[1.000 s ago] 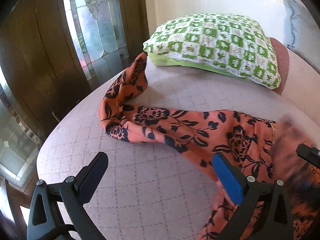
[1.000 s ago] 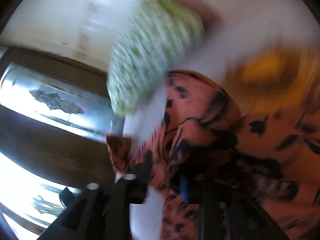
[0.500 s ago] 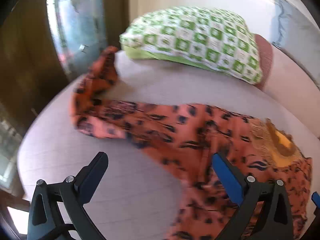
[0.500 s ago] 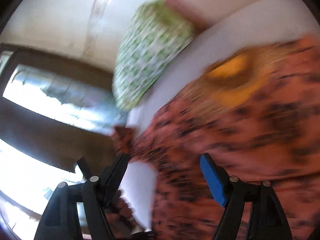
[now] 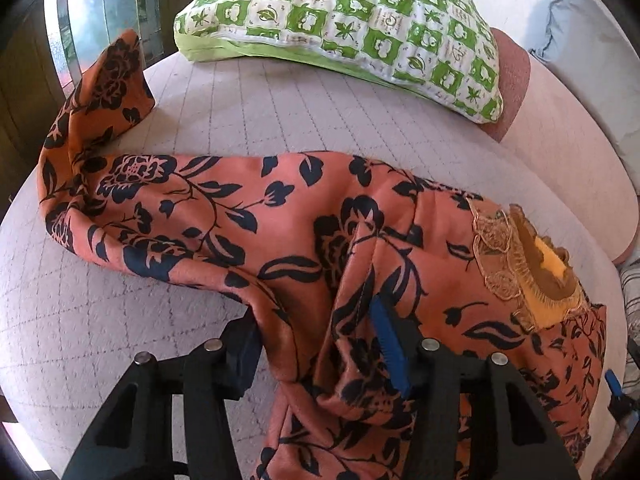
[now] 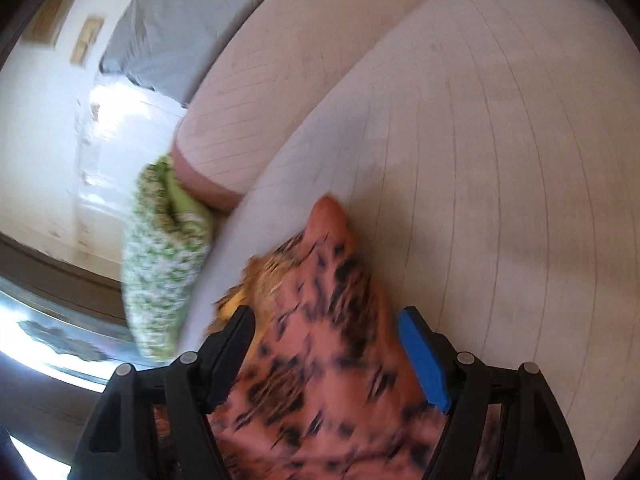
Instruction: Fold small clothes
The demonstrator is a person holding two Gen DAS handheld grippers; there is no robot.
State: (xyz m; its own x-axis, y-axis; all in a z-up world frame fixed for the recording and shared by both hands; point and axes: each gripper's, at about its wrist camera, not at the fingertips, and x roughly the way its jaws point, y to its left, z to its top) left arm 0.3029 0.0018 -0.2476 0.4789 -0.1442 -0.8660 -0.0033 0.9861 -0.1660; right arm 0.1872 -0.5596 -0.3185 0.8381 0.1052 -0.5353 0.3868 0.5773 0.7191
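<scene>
No brand, label or readable writing is showing in either view.

One garment (image 5: 304, 240), orange with a dark floral print, is lying on a pale quilted bed (image 5: 280, 108). In the left wrist view it is stretching from a raised sleeve end at 10 o'clock across the middle to a gold lace neckline (image 5: 516, 264) at 3 o'clock, then trailing down to 6 o'clock. One pillow (image 5: 352, 16), checked in green and white, is resting on the bed at 12 o'clock, well apart from the garment's body and near the sleeve end.

The left claw (image 5: 316, 340) is sitting at 6 o'clock with its two fingers part-way closed around a bunched fold of the garment. The blue pad (image 5: 388, 348) is pressing against the cloth on one side and the black finger is touching it on the other, so it is gripping the garment.

The right wrist view is blurred. The right claw (image 6: 324, 344) is at 6 o'clock with its two fingers standing apart. The garment (image 6: 328, 360) is lying between them, touching the black finger, with a small gap at the blue pad (image 6: 424, 360). I cannot tell whether it is squeezing the cloth. The pillow (image 6: 160, 272) is showing at 9 o'clock, and the bed (image 6: 500, 160) is filling the upper right.
</scene>
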